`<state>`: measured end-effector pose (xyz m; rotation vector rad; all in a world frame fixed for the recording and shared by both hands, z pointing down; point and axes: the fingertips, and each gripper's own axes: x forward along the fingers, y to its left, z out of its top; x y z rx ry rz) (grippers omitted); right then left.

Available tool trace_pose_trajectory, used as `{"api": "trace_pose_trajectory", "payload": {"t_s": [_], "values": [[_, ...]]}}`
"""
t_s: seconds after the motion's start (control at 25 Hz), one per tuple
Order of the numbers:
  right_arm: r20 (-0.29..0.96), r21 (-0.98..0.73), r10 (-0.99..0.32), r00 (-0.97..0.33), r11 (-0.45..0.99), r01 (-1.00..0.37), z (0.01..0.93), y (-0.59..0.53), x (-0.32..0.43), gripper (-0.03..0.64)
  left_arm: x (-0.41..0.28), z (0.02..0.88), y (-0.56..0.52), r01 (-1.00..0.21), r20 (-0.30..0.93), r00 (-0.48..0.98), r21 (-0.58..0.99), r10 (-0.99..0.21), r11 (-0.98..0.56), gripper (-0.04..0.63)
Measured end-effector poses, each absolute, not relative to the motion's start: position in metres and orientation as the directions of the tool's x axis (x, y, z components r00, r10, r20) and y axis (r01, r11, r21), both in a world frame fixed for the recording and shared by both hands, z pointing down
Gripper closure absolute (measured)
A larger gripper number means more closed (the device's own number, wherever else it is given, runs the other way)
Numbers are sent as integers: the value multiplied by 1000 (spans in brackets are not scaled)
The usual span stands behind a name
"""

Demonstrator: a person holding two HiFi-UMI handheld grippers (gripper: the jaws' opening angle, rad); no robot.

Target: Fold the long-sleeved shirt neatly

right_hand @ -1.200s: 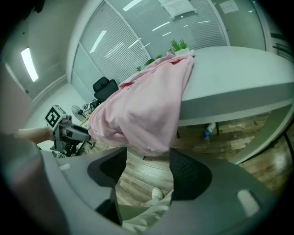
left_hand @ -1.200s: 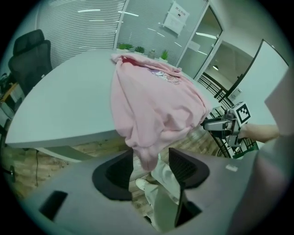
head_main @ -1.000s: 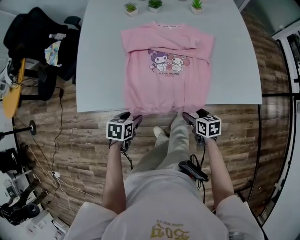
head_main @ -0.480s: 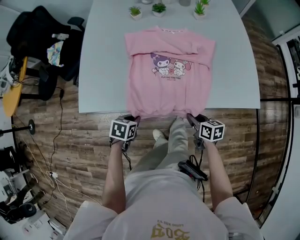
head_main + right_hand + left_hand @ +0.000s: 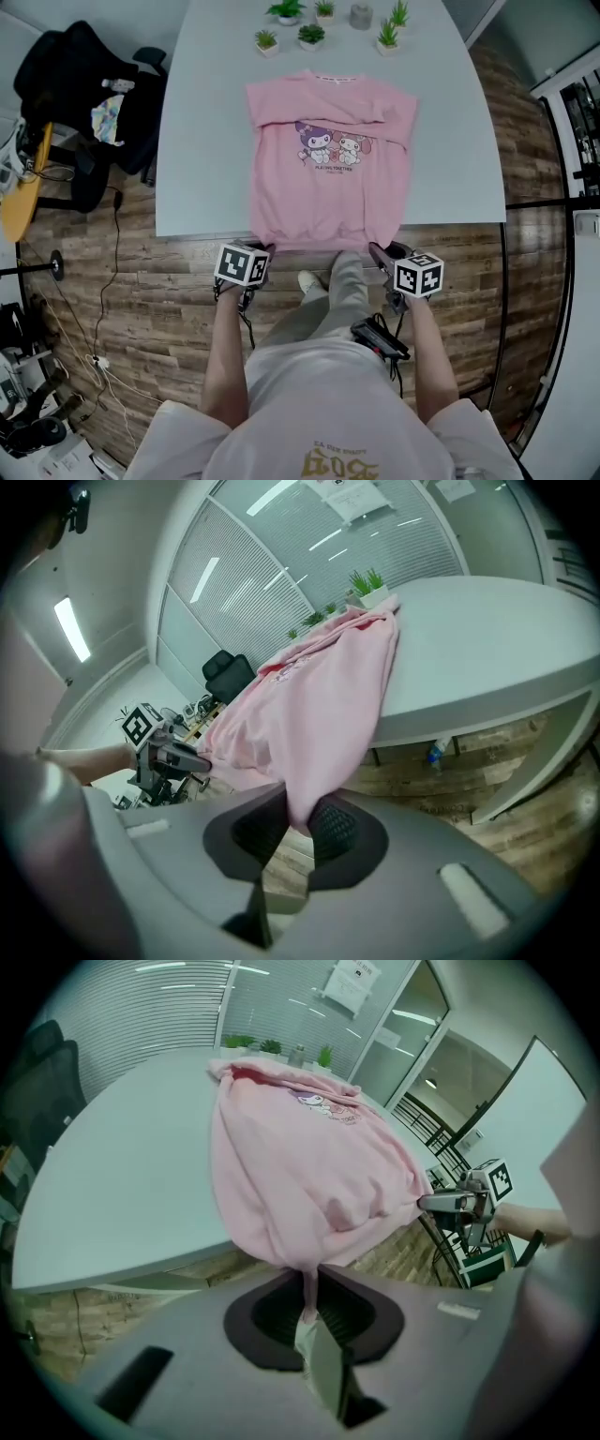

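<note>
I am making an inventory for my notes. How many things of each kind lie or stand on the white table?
Pink long-sleeved shirt with cartoon print: 1
Small green potted plants: 6
Small grey cylindrical pot: 1
Total: 8

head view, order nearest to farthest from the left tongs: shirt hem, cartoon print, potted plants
1. shirt hem, near table edge, between the closing left tongs
2. cartoon print, mid-shirt
3. potted plants, far table edge
</note>
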<state>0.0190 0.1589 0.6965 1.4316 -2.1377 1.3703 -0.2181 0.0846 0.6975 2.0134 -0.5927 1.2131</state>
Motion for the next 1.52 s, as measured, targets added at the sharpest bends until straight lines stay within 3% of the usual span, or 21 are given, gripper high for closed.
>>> {"api": "trace_pose_trajectory", "payload": {"t_s": [0.4,1.52], "values": [[623,-547,-595,-507,132,-827,664,160,23,565,-217,675,81,-668,882,471,350,-10,-656,562],[491,-631,-729,-477,80,-772,572,147,46,563,-213,586,67,-612,827,560,372,-50,-698,560]]}}
